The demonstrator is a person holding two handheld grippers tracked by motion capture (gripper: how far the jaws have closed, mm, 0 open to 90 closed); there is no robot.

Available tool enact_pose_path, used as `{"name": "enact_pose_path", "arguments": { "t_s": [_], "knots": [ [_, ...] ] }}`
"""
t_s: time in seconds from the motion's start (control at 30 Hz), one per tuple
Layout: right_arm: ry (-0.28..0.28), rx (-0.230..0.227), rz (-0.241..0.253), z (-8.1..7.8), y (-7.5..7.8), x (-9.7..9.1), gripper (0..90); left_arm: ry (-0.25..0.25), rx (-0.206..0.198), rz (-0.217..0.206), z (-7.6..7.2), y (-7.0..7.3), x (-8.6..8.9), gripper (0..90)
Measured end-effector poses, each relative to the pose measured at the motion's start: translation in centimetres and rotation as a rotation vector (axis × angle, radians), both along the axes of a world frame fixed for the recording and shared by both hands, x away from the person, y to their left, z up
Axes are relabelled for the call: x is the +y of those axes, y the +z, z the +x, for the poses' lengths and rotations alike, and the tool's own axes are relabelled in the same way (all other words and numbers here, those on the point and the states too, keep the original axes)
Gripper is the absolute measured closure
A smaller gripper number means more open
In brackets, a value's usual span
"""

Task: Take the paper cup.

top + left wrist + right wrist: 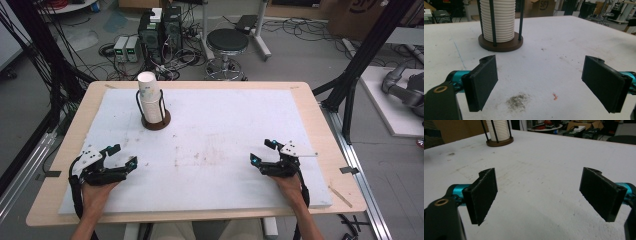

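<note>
Toward the far left of the white mat [210, 150] stands a stack of white paper cups [150, 100], upright inside a holder [156, 122] with a round dark brown base and thin black rods. The rods rise close around the stack, presumably to keep it from toppling while a cup is pulled off the top. In the left gripper view the ribbed rims of the nested cups show clearly between two of the rods, and the base sits flat on the mat.

Nearest the cup stack is the left gripper [124, 155], well short of it on the near left part of the mat and pointing roughly toward it. Its jaws stand wide apart with nothing between them, only bare mat with a grey smudge [517, 102] and a small red speck [554, 96]. Being the closer tool and already aimed that way, it looks like the one suited to reach for a cup.

Farther from the cup stack, across the mat on the near right, the right gripper [263, 151] rests low in the person's hand, jaws also spread wide and empty. In its own view the stack is small and distant at upper left.

Both hands sit at the near edge, level with each other and well apart from the cups, which reads as a ready position with no reach begun yet.

Beyond the cup stack, off the table [60, 150], a black stool [227, 42] and computer boxes [160, 30] stand on the floor.
</note>
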State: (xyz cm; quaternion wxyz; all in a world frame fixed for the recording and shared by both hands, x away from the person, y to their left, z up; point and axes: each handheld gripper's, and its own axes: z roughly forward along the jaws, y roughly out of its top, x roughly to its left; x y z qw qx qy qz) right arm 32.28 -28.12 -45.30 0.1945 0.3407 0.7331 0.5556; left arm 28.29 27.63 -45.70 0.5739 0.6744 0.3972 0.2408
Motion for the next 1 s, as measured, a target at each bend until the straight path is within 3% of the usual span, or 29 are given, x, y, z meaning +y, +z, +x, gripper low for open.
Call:
{"name": "enact_pose_path", "arguments": {
  "t_s": [0.57, 0.83, 1.0],
  "knots": [
    [0.001, 0.008, 0.006, 0.1, 0.0, -0.1, 15.1, 0.007, 0.020, -0.011, 0.1, 0.2, 0.2, 13.0],
    [0.004, 0.008, 0.010, 0.1, 0.0, -0.2, 15.1, 0.016, -0.001, -0.001, 0.3, 1.5, 1.0, 12.6],
    [0.005, 0.011, 0.008, 0.1, 0.0, -0.1, 15.1, 0.028, -0.014, 0.016, 0.7, 3.5, 1.9, 12.1]
  ]
}}
